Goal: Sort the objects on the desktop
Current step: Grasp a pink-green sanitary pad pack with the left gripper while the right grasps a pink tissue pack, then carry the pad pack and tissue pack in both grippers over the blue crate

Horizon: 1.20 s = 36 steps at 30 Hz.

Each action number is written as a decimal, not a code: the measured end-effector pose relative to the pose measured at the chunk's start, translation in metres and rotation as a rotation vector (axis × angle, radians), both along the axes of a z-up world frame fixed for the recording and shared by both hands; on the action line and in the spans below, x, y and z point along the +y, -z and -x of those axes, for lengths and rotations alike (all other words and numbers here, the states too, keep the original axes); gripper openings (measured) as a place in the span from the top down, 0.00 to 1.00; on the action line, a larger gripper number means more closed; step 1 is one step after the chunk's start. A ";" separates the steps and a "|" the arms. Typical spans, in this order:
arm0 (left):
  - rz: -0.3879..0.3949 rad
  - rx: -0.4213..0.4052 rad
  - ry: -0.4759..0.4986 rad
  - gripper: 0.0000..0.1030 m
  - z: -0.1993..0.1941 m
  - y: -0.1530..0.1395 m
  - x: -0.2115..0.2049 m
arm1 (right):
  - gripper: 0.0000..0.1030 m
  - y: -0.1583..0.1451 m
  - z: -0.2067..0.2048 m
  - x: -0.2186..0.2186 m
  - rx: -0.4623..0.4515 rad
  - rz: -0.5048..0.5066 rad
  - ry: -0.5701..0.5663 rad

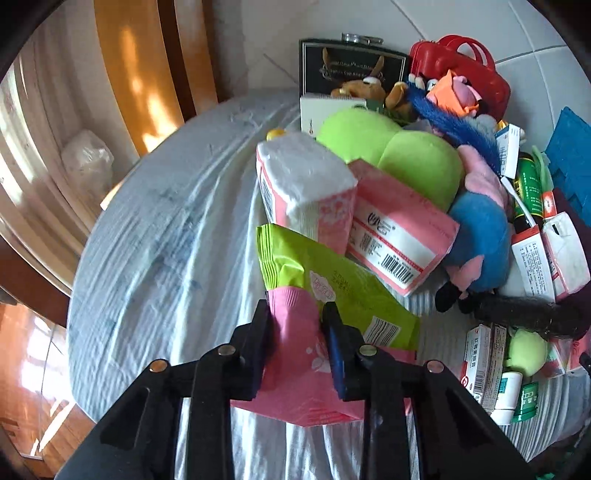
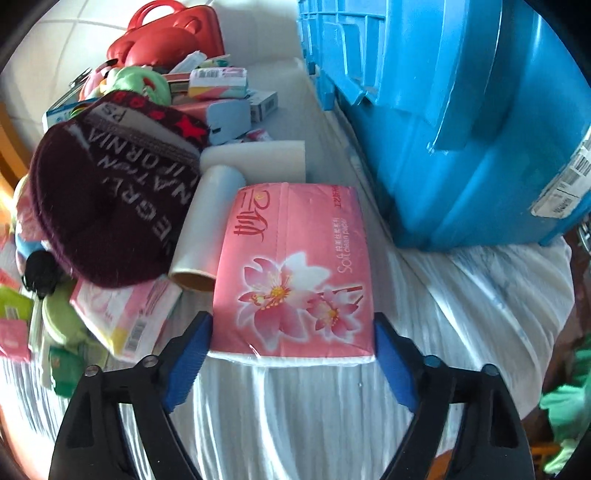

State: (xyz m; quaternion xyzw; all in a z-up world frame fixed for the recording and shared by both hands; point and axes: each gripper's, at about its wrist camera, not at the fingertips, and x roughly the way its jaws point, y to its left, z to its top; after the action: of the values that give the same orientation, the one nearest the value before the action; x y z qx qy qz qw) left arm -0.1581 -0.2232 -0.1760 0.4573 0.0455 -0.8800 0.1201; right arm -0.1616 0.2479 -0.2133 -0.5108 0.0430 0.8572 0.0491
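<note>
My left gripper (image 1: pixel 297 308) is shut on a small pink tissue pack (image 1: pixel 295 354), pinched narrow between the black fingers and held above the pale cloth-covered table (image 1: pixel 166 240). A green wipes pack (image 1: pixel 343 288) lies just beyond it. In the right wrist view a larger pink flowered tissue pack (image 2: pixel 291 258) lies flat on the cloth. My right gripper (image 2: pixel 291 321) straddles its near end with the blue pads (image 2: pixel 188 354) right beside both sides. The pack shows no dent, so I read those jaws as open.
A blue plastic crate (image 2: pixel 443 110) stands to the right of the flowered pack. On the left sit a dark knit hat (image 2: pixel 110 206), a plastic roll (image 2: pixel 207 221) and a red case (image 2: pixel 170 33). Plush toys (image 1: pixel 406 158), tissue packs and medicine boxes (image 1: pixel 484 365) crowd the table's right.
</note>
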 end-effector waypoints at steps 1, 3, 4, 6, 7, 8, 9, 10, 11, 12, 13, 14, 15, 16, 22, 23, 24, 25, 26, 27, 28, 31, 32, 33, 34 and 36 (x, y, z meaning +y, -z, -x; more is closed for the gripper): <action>0.028 0.021 0.002 0.74 0.000 -0.006 -0.010 | 0.10 0.001 0.002 0.000 0.000 -0.008 0.007; 0.079 0.049 0.001 0.75 0.001 -0.017 -0.012 | 0.10 0.003 0.005 0.001 0.009 -0.012 0.014; 0.100 0.060 0.009 0.76 0.001 -0.023 -0.011 | 0.10 0.005 0.008 0.000 0.003 -0.019 0.013; 0.114 0.068 0.019 0.77 -0.002 -0.028 -0.010 | 0.14 0.007 0.010 -0.003 -0.008 -0.029 0.008; 0.112 0.070 0.023 0.77 -0.001 -0.030 -0.007 | 0.21 0.004 0.008 -0.006 -0.003 -0.045 0.000; 0.108 0.076 0.023 0.78 -0.001 -0.032 -0.003 | 0.22 0.000 0.006 -0.009 -0.001 -0.064 -0.006; 0.107 0.088 0.020 0.78 -0.003 -0.036 -0.003 | 0.22 -0.006 0.001 -0.011 0.009 -0.079 -0.010; 0.108 0.100 0.021 0.78 -0.002 -0.041 0.000 | 0.23 -0.013 -0.004 -0.013 0.025 -0.085 -0.017; 0.117 0.112 0.021 0.78 -0.004 -0.045 0.002 | 0.24 -0.019 -0.008 -0.015 0.036 -0.087 -0.024; 0.132 0.131 0.021 0.78 -0.006 -0.052 0.004 | 0.24 -0.027 -0.012 -0.017 0.049 -0.089 -0.033; 0.142 0.144 0.022 0.78 -0.004 -0.056 0.008 | 0.24 -0.036 -0.017 -0.019 0.070 -0.091 -0.048; 0.155 0.161 0.024 0.78 -0.005 -0.063 0.011 | 0.24 -0.044 -0.021 -0.022 0.088 -0.094 -0.062; 0.163 0.176 0.023 0.78 -0.006 -0.068 0.013 | 0.24 -0.056 -0.027 -0.026 0.116 -0.097 -0.081; 0.171 0.195 0.024 0.78 -0.008 -0.075 0.016 | 0.24 -0.063 -0.030 -0.028 0.136 -0.094 -0.097; 0.195 0.272 0.022 0.78 -0.016 -0.103 0.026 | 0.24 -0.115 -0.039 -0.048 0.282 -0.079 -0.178; 0.195 0.286 0.022 0.78 -0.018 -0.108 0.027 | 0.24 -0.123 -0.039 -0.051 0.304 -0.081 -0.186; 0.193 0.299 0.022 0.78 -0.019 -0.113 0.029 | 0.24 -0.132 -0.036 -0.053 0.331 -0.080 -0.192; 0.191 0.318 0.023 0.78 -0.020 -0.120 0.031 | 0.24 -0.141 -0.032 -0.054 0.358 -0.078 -0.197; 0.191 0.330 0.026 0.78 -0.021 -0.125 0.033 | 0.24 -0.151 -0.032 -0.055 0.385 -0.075 -0.203; 0.190 0.343 0.028 0.78 -0.021 -0.130 0.036 | 0.24 -0.158 -0.031 -0.058 0.407 -0.074 -0.207; 0.189 0.363 0.031 0.79 -0.021 -0.136 0.040 | 0.24 -0.168 -0.033 -0.058 0.433 -0.073 -0.211; 0.184 0.416 0.039 0.79 -0.020 -0.155 0.054 | 0.24 -0.194 -0.034 -0.058 0.510 -0.080 -0.215; 0.184 0.433 0.043 0.78 -0.020 -0.161 0.059 | 0.24 -0.201 -0.034 -0.056 0.533 -0.082 -0.213; 0.183 0.448 0.047 0.79 -0.019 -0.166 0.065 | 0.24 -0.212 -0.035 -0.053 0.567 -0.091 -0.208; 0.181 0.464 0.053 0.79 -0.018 -0.172 0.072 | 0.24 -0.219 -0.036 -0.049 0.586 -0.102 -0.201; 0.170 0.498 0.067 0.79 -0.015 -0.184 0.087 | 0.24 -0.237 -0.034 -0.039 0.632 -0.114 -0.181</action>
State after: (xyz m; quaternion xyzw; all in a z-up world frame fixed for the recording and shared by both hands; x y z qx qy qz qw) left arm -0.1431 -0.1365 0.0084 0.2161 -0.0153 -0.9696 0.1141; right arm -0.1275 0.2090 0.0236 -0.2180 -0.0373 0.9751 -0.0146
